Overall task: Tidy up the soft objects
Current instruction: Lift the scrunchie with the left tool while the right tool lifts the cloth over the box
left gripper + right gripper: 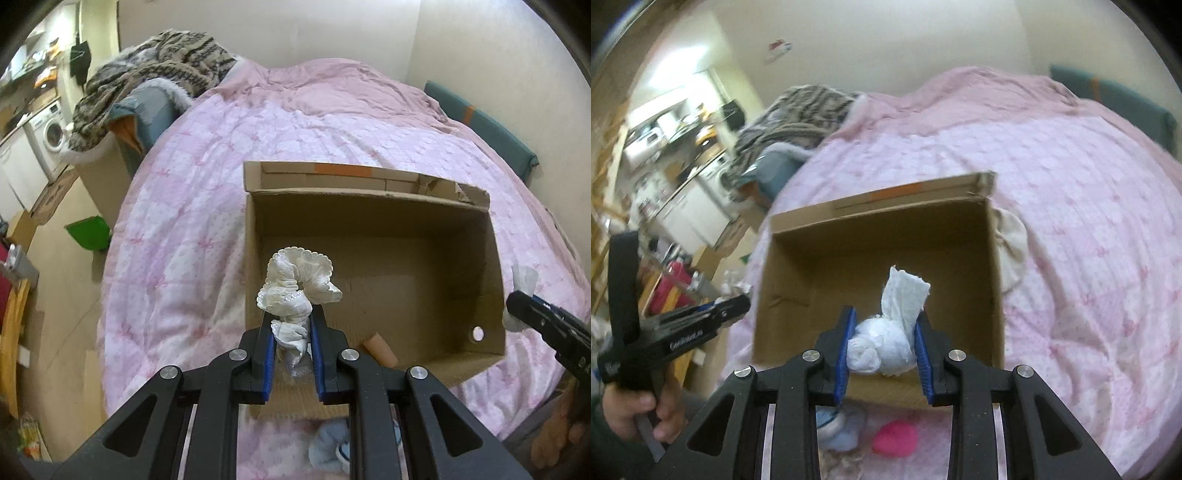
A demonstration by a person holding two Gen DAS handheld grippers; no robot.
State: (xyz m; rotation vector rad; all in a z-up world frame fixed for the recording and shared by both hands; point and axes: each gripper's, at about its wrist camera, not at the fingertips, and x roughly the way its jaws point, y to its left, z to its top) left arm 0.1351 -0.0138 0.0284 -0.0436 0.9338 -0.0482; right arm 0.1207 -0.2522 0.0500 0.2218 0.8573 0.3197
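Note:
An open cardboard box (373, 199) (879, 218) sits on a pink quilted bed. My left gripper (292, 316) is shut on a rolled cream lace-trimmed cloth (295, 284), held over the box's near left corner. My right gripper (886, 319) is shut on a balled white cloth (886, 347) with a pale blue-white flap sticking up, held above the box's near edge. The right gripper's tip (532, 314) shows at the right edge of the left wrist view. A hand holds the left gripper (735, 308) at the left of the right wrist view.
A small tan cylinder (380, 349) lies inside the box. A cream cloth (1012, 251) lies beside the box's right wall. A light blue soft item (838, 428) and a pink one (895, 439) lie on the bed below the grippers. A striped blanket (155, 74) is heaped far left.

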